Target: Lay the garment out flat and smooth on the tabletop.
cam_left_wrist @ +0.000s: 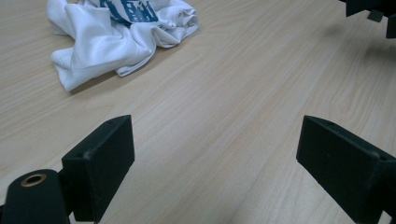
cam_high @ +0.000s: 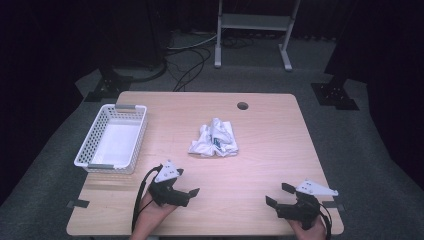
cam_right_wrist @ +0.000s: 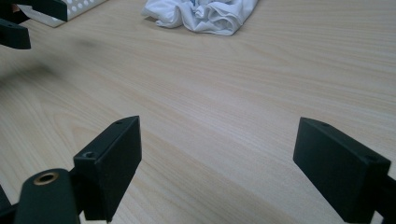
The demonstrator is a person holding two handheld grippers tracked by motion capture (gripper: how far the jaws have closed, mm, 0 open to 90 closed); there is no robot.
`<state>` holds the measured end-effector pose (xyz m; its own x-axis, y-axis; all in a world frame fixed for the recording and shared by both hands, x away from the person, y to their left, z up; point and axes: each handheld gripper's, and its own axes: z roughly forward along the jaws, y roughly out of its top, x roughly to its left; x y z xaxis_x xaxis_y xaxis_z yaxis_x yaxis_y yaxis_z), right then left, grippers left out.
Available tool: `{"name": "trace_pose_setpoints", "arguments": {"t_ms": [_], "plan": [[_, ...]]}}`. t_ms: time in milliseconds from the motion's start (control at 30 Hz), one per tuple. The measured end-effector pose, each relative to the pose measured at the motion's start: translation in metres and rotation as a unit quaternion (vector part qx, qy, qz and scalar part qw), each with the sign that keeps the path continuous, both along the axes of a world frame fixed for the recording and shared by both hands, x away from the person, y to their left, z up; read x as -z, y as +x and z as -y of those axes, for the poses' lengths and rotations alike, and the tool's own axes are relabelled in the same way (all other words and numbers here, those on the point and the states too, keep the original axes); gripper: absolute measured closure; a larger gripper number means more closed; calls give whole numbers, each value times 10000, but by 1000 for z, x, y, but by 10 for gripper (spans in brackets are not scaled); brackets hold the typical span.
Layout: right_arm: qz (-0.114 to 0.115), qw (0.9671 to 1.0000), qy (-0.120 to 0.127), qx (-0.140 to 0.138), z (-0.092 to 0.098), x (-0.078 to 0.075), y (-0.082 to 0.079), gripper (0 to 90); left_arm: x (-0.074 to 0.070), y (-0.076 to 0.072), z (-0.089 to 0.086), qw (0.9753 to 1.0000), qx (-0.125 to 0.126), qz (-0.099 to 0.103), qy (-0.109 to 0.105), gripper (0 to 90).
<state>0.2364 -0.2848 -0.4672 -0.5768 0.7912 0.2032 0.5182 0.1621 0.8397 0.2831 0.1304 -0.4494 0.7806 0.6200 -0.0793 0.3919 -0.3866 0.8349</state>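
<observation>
A white basket [cam_high: 111, 138] sits by the left edge of the table [cam_high: 270, 150], and a small round hole [cam_high: 242, 105] is near the far edge. A crumpled white cloth with blue print [cam_high: 215, 138] lies in the middle of the table, a bit wider from left to right, with bare wood all around it. The left gripper [cam_high: 187, 192] and the right gripper [cam_high: 278, 195] are near the front edge, each with jaws wide open and holding nothing.
</observation>
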Motion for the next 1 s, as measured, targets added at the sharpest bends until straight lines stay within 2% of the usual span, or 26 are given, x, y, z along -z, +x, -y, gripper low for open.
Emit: {"name": "trace_pose_setpoints", "arguments": {"t_ms": [333, 433, 500, 900, 1000], "plan": [[35, 10000, 15, -25, -2, -3, 0, 149, -2, 0, 5, 10000, 78, 20, -6, 113], [47, 9999, -24, -104, -5, -4, 1, 149, 0, 1, 6, 9999, 133, -6, 52, 113], [33, 9999, -45, -164, -8, -5, 2, 149, 1, 1, 6, 9999, 135, -39, 17, 113], [82, 9974, -295, -659, -38, -21, 31, 149, 3, 0, 11, 9997, 246, -66, -10, 113], [71, 9963, -294, -801, -50, -26, 47, 149, 3, 0, 10, 9996, 246, -92, -48, 113]]}}
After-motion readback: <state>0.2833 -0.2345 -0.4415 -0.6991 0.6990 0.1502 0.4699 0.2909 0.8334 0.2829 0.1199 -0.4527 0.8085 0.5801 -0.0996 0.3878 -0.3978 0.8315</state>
